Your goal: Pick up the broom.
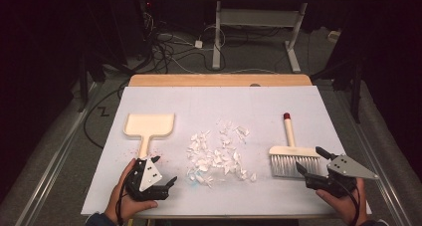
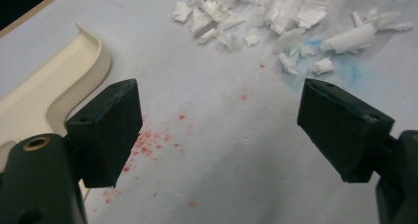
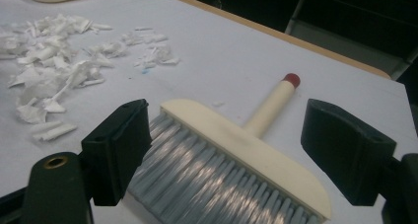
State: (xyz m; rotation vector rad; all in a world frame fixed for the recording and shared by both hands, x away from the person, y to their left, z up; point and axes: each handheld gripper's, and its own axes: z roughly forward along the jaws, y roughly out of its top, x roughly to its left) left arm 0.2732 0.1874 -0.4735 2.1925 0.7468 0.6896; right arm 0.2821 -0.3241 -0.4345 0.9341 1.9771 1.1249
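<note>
Dim workshop floor with tangled cables (image 1: 169,47) and the white legs of a second desk (image 1: 259,32) lies behind a wooden table (image 1: 219,80) covered by a pale white sheet (image 1: 214,101). Item one: a cream plastic dustpan (image 1: 148,126) with a short handle, lying flat on the sheet's left part, handle toward the person; in the left gripper view its curved rim (image 2: 93,51) sits just beside the left jaw. Item two: a scatter of torn white paper scraps (image 1: 216,154) at the sheet's middle, between dustpan and brush, well apart from both; faint red specks (image 2: 148,140) and a blue smudge (image 2: 340,71) mark the sheet near it. Item three: a cream-handled hand brush with grey bristles and a red-tipped handle (image 1: 291,154), lying flat on the right part, bristles toward the person, red tip (image 3: 291,79) pointing away. Left gripper (image 1: 164,171) — black, held in the person's left hand (image 1: 124,198) at the near left edge, just beside the dustpan handle; its jaws stand wide apart with nothing but bare sheet between them. Right gripper (image 1: 311,161) — black with a grey three-cornered plate, held in the right hand (image 1: 343,201) at the near right edge; its jaws are spread wide, one at each side of the brush's bristle end (image 3: 212,179), gripping nothing; whether the left jaw touches the bristles cannot be told.
</note>
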